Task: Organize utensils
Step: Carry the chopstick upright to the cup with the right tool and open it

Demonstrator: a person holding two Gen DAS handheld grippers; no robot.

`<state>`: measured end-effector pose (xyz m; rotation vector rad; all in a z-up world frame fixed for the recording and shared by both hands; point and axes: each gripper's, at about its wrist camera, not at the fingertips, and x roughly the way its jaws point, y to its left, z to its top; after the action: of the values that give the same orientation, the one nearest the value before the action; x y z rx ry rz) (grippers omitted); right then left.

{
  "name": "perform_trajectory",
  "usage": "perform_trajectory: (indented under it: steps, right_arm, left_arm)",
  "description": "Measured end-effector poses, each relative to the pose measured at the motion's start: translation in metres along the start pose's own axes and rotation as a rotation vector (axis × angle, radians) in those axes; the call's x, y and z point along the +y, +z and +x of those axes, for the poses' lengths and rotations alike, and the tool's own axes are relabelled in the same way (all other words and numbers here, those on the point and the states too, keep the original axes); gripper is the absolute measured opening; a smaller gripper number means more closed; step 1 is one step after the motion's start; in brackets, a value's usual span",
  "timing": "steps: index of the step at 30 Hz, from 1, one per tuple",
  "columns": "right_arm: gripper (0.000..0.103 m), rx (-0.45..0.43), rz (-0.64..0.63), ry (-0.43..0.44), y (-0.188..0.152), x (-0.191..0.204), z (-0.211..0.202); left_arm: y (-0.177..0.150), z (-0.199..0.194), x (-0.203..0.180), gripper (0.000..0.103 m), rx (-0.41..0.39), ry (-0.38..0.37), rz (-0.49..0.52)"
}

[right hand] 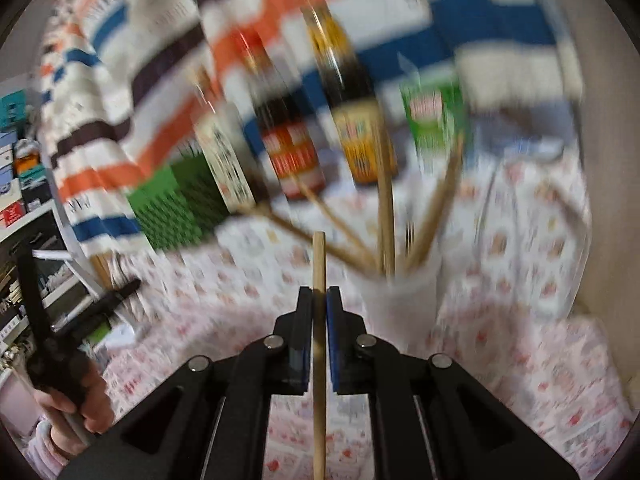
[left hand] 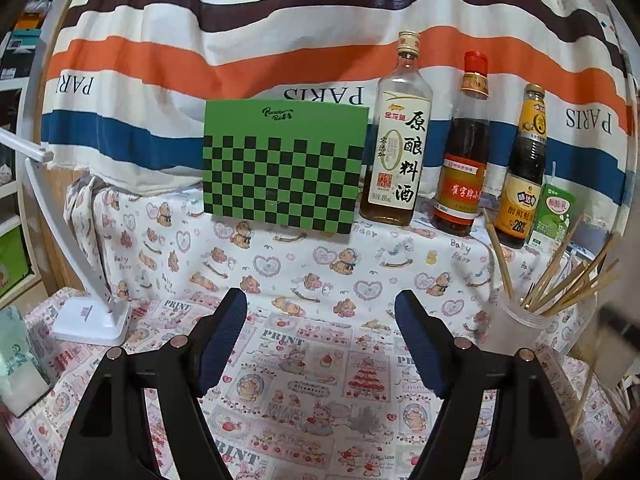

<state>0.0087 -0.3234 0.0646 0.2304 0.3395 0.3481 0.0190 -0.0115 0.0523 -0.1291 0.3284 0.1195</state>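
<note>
Chopstick (right hand: pixel 319 264) is clamped upright between the right gripper (right hand: pixel 319 300) fingers, near the white cup (right hand: pixel 400 292) of sticks, presumably for insertion, while the left gripper (left hand: pixel 320 304) is held wide and empty.

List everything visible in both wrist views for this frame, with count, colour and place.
chopsticks: several, tan, standing in cup
cup: one, translucent white, table right
held chopstick: one, tan, between right pads
bottles: three, clear, red-capped, dark, back row
carton: one, green, right of bottles
checkered box: one, green-black, back centre
lamp: one, white, left
tablecloth: one, pink-white print
striped cloth: one, backdrop
left hand-held gripper: black, open, empty
right hand-held gripper: black, shut on held chopstick
</note>
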Motion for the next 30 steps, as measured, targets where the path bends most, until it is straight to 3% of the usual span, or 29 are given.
perform_trajectory:
  steps: [7, 15, 24, 30]
  right_arm:
    - [0.006, -0.141, -0.136, -0.117, 0.040, 0.044, -0.030]
    - [0.006, -0.278, -0.268, -0.241, 0.094, 0.079, -0.034]
    - [0.006, -0.373, -0.326, -0.305, 0.116, 0.086, 0.005]
    - [0.006, -0.355, -0.325, -0.334, 0.104, 0.077, 0.041]
  left_arm:
    - [-0.001, -0.002, -0.005, 0.075, -0.036, 0.019, 0.040]
    - [-0.001, 0.007, 0.004, 0.075, 0.009, -0.004, -0.001]
    - [-0.003, 0.008, 0.000, 0.075, 0.014, -0.033, 0.020]
    - [-0.001, 0.009, 0.002, 0.075, 0.021, -0.037, 0.011]
